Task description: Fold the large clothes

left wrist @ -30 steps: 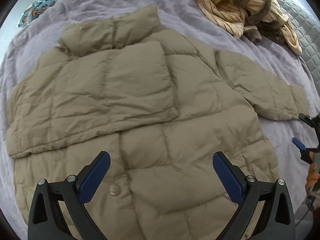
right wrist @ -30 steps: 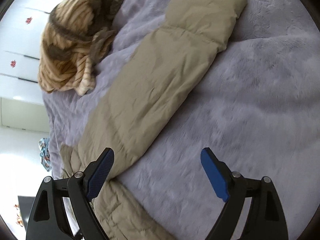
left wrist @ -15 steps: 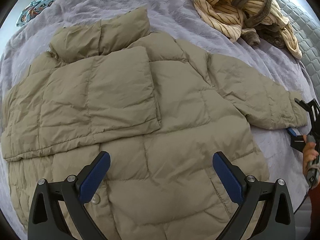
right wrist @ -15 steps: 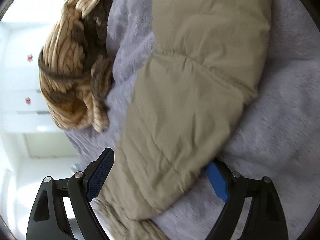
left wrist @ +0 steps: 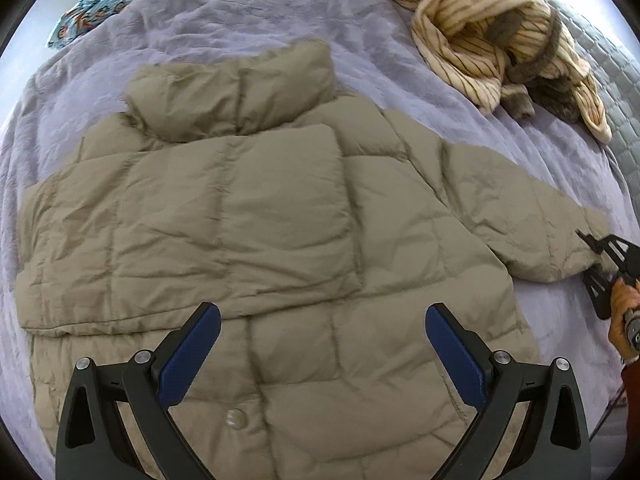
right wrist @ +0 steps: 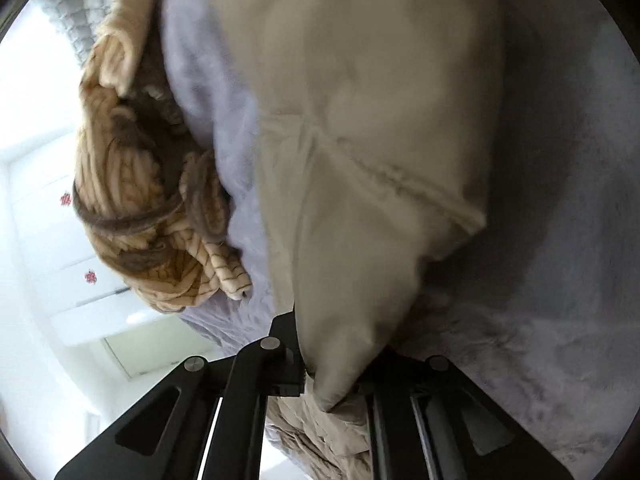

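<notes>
The bed (left wrist: 248, 20), covered in a lilac fleece blanket, is carrying everything. The khaki puffer jacket (left wrist: 280, 264) is lying flat across the middle of the bed, collar toward the far edge, with one sleeve already lying folded across the chest. A striped beige garment (left wrist: 500, 36) is lying heaped near the far right corner, apart from the jacket, and a patterned cloth (left wrist: 92, 8) is sitting at the far left edge.

I am judging the step in hand to be the second sleeve fold. My right gripper (right wrist: 332, 388) is clamping the cuff of the outstretched sleeve (left wrist: 532, 224) near the right edge of the bed; its jaws are closed on the fabric. My left gripper (left wrist: 320, 344) is hovering above the jacket's lower front, jaws spread wide, holding nothing.

The next move is calling for the cuff to be carried across the chest, probably with the left jaws pinning the jacket's body.
</notes>
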Available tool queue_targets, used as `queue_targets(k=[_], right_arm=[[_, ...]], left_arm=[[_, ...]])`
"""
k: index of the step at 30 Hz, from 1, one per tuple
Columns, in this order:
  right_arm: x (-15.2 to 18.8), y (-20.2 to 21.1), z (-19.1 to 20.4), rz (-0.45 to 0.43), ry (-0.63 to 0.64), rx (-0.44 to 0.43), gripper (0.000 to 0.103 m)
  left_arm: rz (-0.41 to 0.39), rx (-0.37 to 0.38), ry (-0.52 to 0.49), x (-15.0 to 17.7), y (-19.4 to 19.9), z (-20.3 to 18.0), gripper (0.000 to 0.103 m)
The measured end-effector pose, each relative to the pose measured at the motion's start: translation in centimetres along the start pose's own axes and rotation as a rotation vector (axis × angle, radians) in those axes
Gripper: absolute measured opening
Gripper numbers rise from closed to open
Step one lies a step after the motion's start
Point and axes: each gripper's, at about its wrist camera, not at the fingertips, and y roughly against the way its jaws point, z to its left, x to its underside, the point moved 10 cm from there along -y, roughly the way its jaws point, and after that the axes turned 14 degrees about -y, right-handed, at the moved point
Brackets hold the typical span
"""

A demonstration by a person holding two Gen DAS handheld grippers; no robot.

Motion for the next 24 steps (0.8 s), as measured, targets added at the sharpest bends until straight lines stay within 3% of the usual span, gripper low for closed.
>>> queue_targets(k=[7,14,19,21,24], right_arm=[[8.1,-0.7,7.5,0.091,0.317,-0.044,0.006],[23.5,-5.1,13.0,0.201,0.778,0.017,0.006],[36.2,-8.8,11.3,0.274,1.151,0.103,0.006],[41.1,-10.8,8.4,0.310,1.296,0.180,0.006],[44.7,-13.8,3.1,0.347,1.389,0.301,0.006]], left_arm=[[-0.026,-0.038,0.040,0.1,1.2,4.1,0.102],[-0.069,-0.069,0.088,0.5,3.2,9.1,0.102],[-0.088,-0.123,0.119,2.2,4.1,13.9,0.102],[-0.089,-0.132,0.144,3.1,4.2,15.7,0.102],[-0.090,-0.131,0.195,4.5,4.3,18.0,0.102]])
